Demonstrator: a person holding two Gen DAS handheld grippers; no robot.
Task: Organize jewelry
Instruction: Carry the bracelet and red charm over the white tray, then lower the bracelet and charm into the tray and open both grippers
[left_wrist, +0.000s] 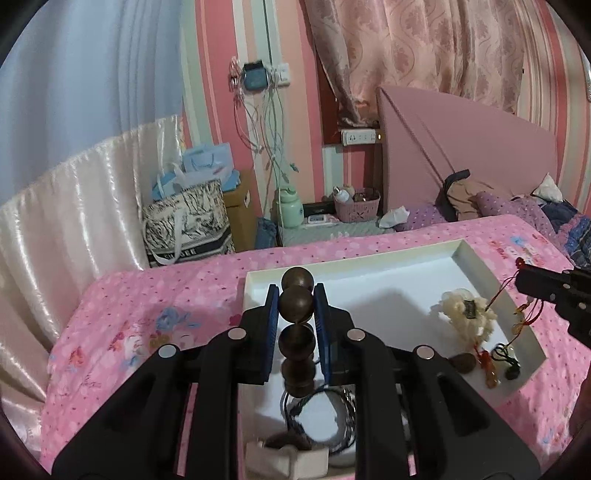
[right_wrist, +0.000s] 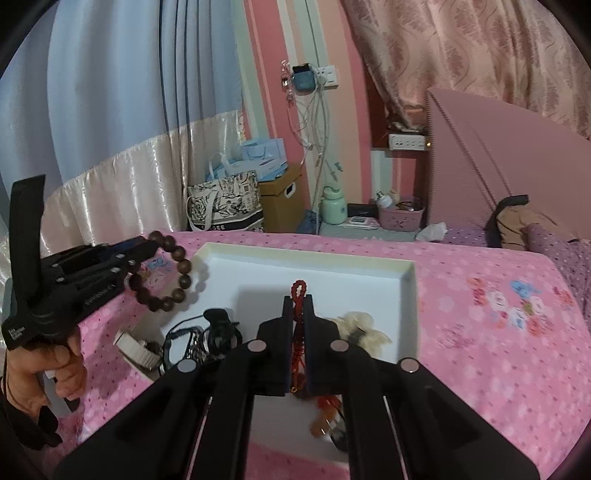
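Note:
My left gripper (left_wrist: 296, 301) is shut on a brown wooden bead bracelet (left_wrist: 297, 306) and holds it above the near left part of the white tray (left_wrist: 476, 258). In the right wrist view the bracelet (right_wrist: 162, 273) hangs as a ring from the left gripper (right_wrist: 147, 245) over the tray's left edge. My right gripper (right_wrist: 298, 299) is shut on a red cord charm (right_wrist: 298, 291) above the tray (right_wrist: 406, 280); its cord and gold charms (left_wrist: 524, 310) dangle by the tray's right wall. A cream flower ornament (left_wrist: 467, 312) lies in the tray.
Black cords and a dark clip (right_wrist: 218, 328) lie in the tray's near left. A white round lid (right_wrist: 135, 347) sits by it. The tray rests on a pink bedspread (right_wrist: 480, 332). A nightstand with a pink basket (right_wrist: 400, 218), bags and a cardboard box stand behind.

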